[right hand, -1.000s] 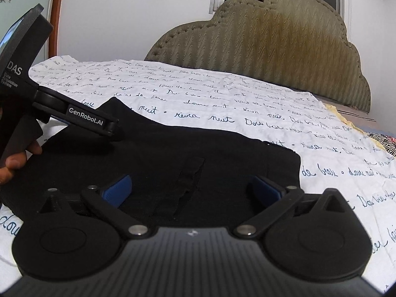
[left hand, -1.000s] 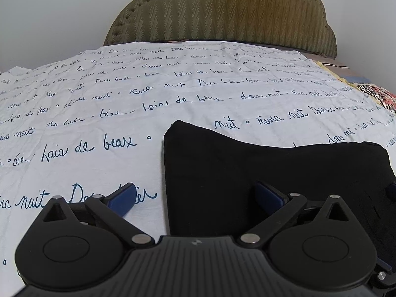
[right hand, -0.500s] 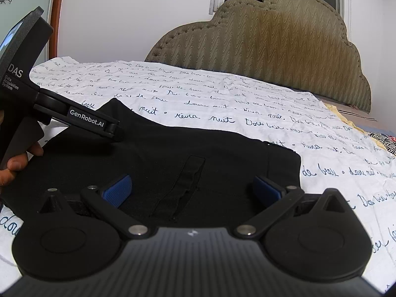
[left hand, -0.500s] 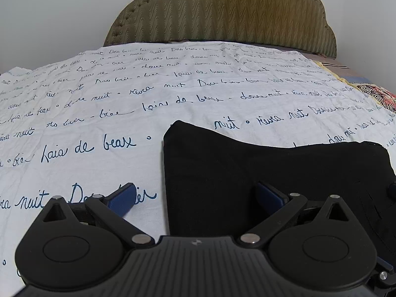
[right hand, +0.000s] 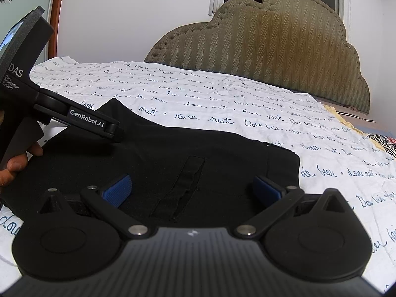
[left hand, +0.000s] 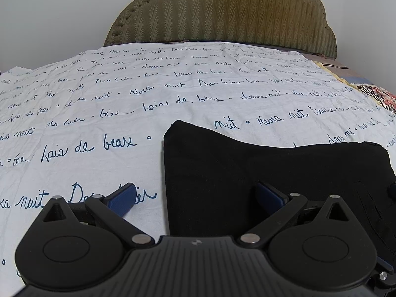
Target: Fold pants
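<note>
On a bed spread with a white sheet (left hand: 99,113) covered in blue handwriting, folded black pants (right hand: 198,153) lie flat, a padded olive headboard (left hand: 222,12) rising beyond them. The left gripper (left hand: 195,198) hovers with its jaws wide apart and nothing between them: its left blue pad sits over bare sheet, its right pad over the pants, so the garment's left edge runs up between the two jaws. The right gripper (right hand: 191,188) likewise has its jaws spread wide and empty, both blue pads over the black cloth, with a narrow pocket opening (right hand: 183,185) lying between them and the pants' right edge just beyond the right jaw. Whether either set of pads touches the fabric cannot be told. In the right wrist view the left gripper (right hand: 116,131) reaches in from the left above the pants, the person's left hand (right hand: 17,163) wrapped around its handle. No containers appear on the bed
</note>
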Action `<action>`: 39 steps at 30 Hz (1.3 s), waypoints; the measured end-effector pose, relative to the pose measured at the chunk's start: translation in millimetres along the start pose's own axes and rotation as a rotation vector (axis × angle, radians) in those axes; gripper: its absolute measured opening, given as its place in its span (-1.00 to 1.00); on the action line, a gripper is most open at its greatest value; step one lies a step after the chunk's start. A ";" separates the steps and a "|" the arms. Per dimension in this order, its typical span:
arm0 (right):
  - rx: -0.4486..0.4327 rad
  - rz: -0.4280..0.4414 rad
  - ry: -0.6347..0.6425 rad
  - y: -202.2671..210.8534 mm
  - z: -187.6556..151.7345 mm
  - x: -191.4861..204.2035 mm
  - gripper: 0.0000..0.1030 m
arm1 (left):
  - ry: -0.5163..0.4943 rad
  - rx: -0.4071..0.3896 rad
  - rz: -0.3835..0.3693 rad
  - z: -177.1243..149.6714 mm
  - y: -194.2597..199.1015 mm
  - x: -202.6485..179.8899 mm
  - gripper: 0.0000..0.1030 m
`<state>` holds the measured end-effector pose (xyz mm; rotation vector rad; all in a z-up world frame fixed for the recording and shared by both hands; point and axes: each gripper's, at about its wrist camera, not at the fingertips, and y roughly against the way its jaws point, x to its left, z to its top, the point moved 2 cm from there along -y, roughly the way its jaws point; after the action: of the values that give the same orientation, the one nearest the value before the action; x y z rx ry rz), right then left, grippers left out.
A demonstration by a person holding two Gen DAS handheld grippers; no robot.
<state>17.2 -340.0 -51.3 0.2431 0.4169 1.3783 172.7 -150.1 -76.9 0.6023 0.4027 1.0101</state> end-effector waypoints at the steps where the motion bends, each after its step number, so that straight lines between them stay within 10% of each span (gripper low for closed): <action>1: 0.000 0.000 0.000 0.1 0.1 0.1 1.00 | 0.001 0.002 0.002 0.3 0.5 0.0 1.00; 12: -0.006 0.032 -0.015 7.6 10.0 -6.6 0.96 | -0.036 0.012 0.015 -13.9 54.9 -2.7 1.00; 15: -0.029 0.004 0.082 8.6 32.0 -9.2 0.58 | -0.075 0.022 -0.023 -16.8 66.0 -17.6 1.00; 19: 0.042 0.000 0.095 -20.6 58.0 -27.6 -0.52 | -0.145 0.051 -0.058 -21.8 63.6 -43.9 1.00; 24: 0.201 0.066 -0.020 -67.6 54.4 -60.9 -0.69 | -0.135 0.067 -0.032 -26.4 59.1 -44.1 1.00; 32: 0.109 0.118 0.058 21.2 27.4 -22.5 0.35 | -0.066 0.116 -0.068 -55.2 86.4 -25.4 1.00; 39: 0.049 0.029 -0.024 48.7 10.5 -16.2 0.57 | 0.085 0.106 -0.079 -66.1 122.4 -9.2 1.00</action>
<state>-24.2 -346.3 -19.7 0.3069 0.4296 1.3936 49.2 -91.5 -49.5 0.6357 0.5538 0.9452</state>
